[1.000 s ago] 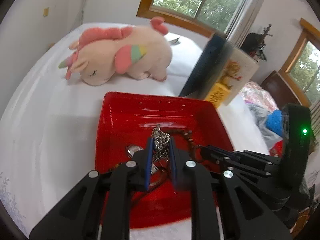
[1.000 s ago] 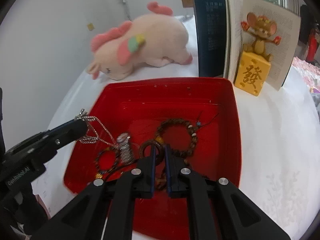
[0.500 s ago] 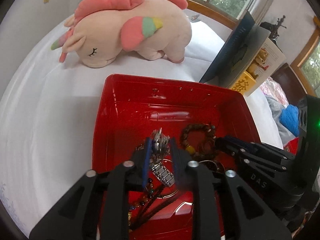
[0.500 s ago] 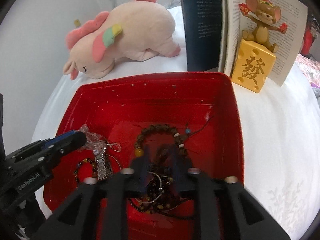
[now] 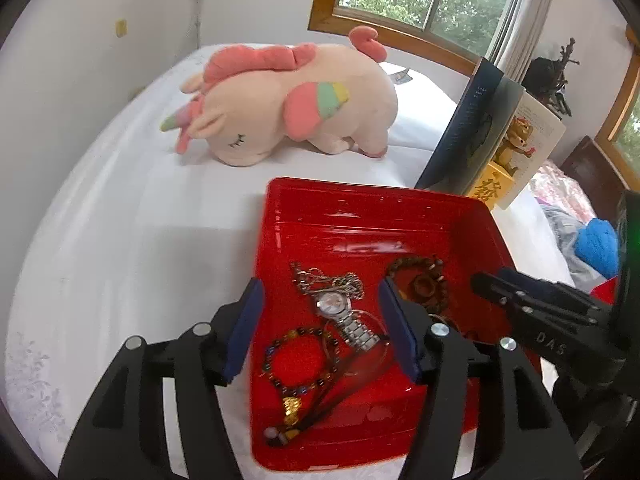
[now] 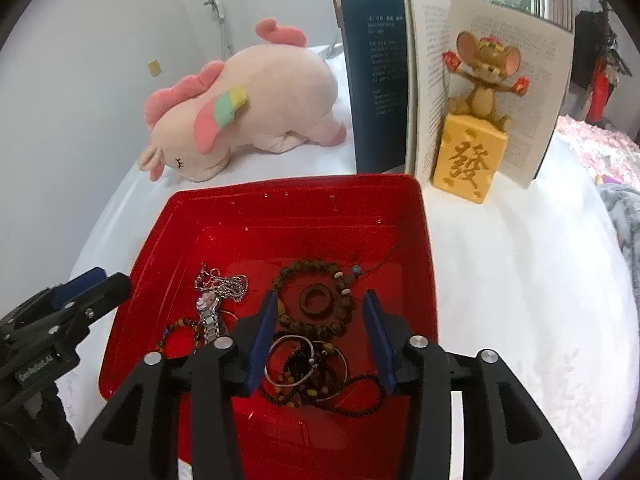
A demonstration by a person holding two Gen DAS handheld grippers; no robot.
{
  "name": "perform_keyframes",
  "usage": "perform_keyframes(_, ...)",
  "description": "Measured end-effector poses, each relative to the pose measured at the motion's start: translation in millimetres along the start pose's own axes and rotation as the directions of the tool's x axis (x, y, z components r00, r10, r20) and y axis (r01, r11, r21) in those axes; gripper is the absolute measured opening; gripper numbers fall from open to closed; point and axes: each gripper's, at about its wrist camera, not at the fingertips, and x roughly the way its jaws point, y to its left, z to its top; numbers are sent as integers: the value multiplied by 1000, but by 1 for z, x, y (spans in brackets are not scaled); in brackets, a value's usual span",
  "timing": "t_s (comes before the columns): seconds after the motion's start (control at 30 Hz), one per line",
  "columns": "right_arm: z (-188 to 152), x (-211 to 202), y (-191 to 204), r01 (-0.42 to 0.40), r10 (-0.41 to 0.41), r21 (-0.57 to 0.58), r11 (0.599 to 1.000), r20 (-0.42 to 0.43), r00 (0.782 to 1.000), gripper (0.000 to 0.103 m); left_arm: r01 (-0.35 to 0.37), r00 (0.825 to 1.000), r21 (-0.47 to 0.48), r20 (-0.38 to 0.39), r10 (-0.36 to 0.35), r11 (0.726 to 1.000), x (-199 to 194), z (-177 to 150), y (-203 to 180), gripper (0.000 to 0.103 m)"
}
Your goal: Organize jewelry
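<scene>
A red tray (image 5: 360,204) (image 6: 296,192) on the white bed holds jewelry. A silver chain necklace (image 5: 328,280) (image 6: 224,282) lies beside a silver watch (image 5: 340,312) (image 6: 208,312). A dark bead bracelet (image 5: 298,360) (image 6: 178,328) lies at the near left. A brown bead bracelet (image 6: 316,276) (image 5: 420,268) rings a wooden ring (image 6: 316,300). Silver bangles (image 6: 292,360) lie on a bead pile. My left gripper (image 5: 320,328) is open and empty above the watch. My right gripper (image 6: 320,336) is open and empty above the bangles.
A pink unicorn plush (image 5: 288,100) (image 6: 248,108) lies behind the tray. An open book (image 6: 440,80) (image 5: 480,132) stands at the back right with a mouse figurine on a yellow block (image 6: 472,156). White bedding (image 6: 520,280) surrounds the tray.
Both grippers were shut, the left on the silver chain necklace. Both have opened; the chain now lies in the tray and both grippers have pulled back.
</scene>
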Motion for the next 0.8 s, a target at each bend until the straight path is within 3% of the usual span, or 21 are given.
perform_keyframes(0.37, -10, -30, 4, 34, -34, -8, 999, 38, 999, 72, -39, 997, 68, 69, 34, 997, -40, -20, -13, 87)
perform_keyframes(0.8, -27, -69, 22, 86, -80, -60, 994, 97, 992, 88, -61, 990, 83, 129, 50, 995, -78, -43, -19, 93)
